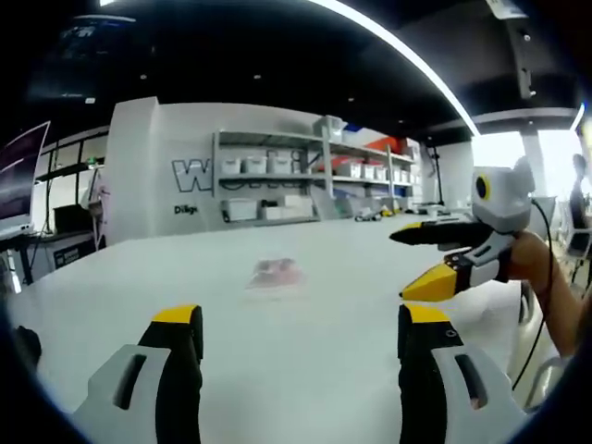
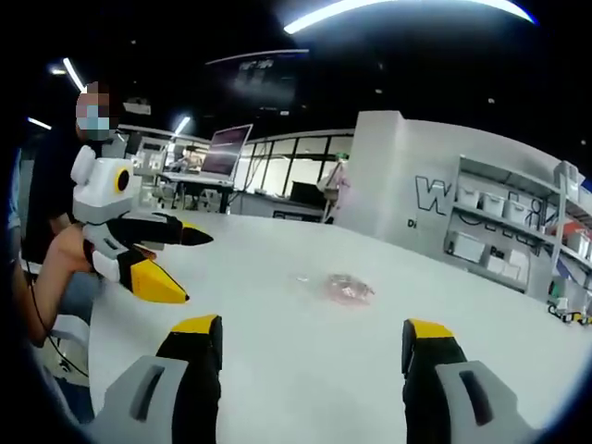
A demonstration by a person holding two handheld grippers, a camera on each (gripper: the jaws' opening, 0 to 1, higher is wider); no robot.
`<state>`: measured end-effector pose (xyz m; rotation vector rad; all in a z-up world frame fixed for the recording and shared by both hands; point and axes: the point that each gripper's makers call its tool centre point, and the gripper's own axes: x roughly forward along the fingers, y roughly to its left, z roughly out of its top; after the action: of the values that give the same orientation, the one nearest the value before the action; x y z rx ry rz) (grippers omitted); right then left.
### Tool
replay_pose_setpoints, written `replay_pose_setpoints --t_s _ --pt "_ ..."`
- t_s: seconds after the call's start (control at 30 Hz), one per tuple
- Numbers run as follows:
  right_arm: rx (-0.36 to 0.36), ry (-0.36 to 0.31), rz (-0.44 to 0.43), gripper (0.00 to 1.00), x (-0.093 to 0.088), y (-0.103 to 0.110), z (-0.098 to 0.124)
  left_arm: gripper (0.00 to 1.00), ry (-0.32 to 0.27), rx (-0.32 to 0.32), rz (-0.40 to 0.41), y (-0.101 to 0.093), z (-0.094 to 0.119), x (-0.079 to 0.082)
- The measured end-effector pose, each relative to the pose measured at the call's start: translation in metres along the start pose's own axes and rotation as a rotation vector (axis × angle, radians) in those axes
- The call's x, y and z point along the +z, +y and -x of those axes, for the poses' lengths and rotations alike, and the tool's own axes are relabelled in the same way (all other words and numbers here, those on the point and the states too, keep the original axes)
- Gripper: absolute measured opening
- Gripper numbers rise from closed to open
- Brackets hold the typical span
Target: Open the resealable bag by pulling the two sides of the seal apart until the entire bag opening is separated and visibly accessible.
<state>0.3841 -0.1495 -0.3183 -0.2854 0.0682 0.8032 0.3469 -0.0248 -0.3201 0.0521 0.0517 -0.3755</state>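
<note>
**Fingers spread, bag still untouched on the desk**

Fingers of the left gripper [image 1: 301, 324] spread wide in the left gripper view, yellow-tipped, holding nothing, hovering above the white desk [image 1: 139, 277]. Ahead and between them, well apart from the tips, lying flat: the resealable bag [image 1: 275, 273], clear with something pinkish inside, seal side too small and blurred to tell. Off to the right, the right gripper [image 1: 421, 264], held in a hand, fingers parted too, above the desk and clear of the bag. Behind, shelving [image 1: 314, 180] with white bins against a wall.

Seen from the right gripper view: own fingers again wide apart and empty, the bag [image 2: 347, 289] ahead near the middle of the desk, unopened by the look of it. Left gripper [image 2: 185, 268] at the left edge, fingers open, pointing toward the bag.

Judged as the approach step, nothing of the task done yet. Next move calls for bringing both grippers down to the bag's top edge, pinching one side of the seal in each, then pulling apart along the whole opening.
</note>
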Motion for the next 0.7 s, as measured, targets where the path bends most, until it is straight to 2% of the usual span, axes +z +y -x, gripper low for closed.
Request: replay_pose_setpoints --t_s 0.1,0.2,0.4,0.7 --pt "0.007 0.009 -0.004 0.78 -0.002 0.000 -0.002 0.86 -0.025 0.018 -0.017 0.002 -0.001 0.003" --pt "0.006 0.001 -0.004 0.78 0.000 0.001 -0.003 0.86 -0.012 0.027 -0.038 0.003 -0.003 0.001" --pt "0.006 -0.001 0.005 0.77 0.002 -0.001 -0.006 0.86 -0.002 0.016 -0.022 0.003 -0.004 0.000" --pt "-0.001 0.025 0.023 0.76 0.001 -0.007 -0.012 0.85 0.015 0.010 -0.017 0.003 -0.011 -0.003"
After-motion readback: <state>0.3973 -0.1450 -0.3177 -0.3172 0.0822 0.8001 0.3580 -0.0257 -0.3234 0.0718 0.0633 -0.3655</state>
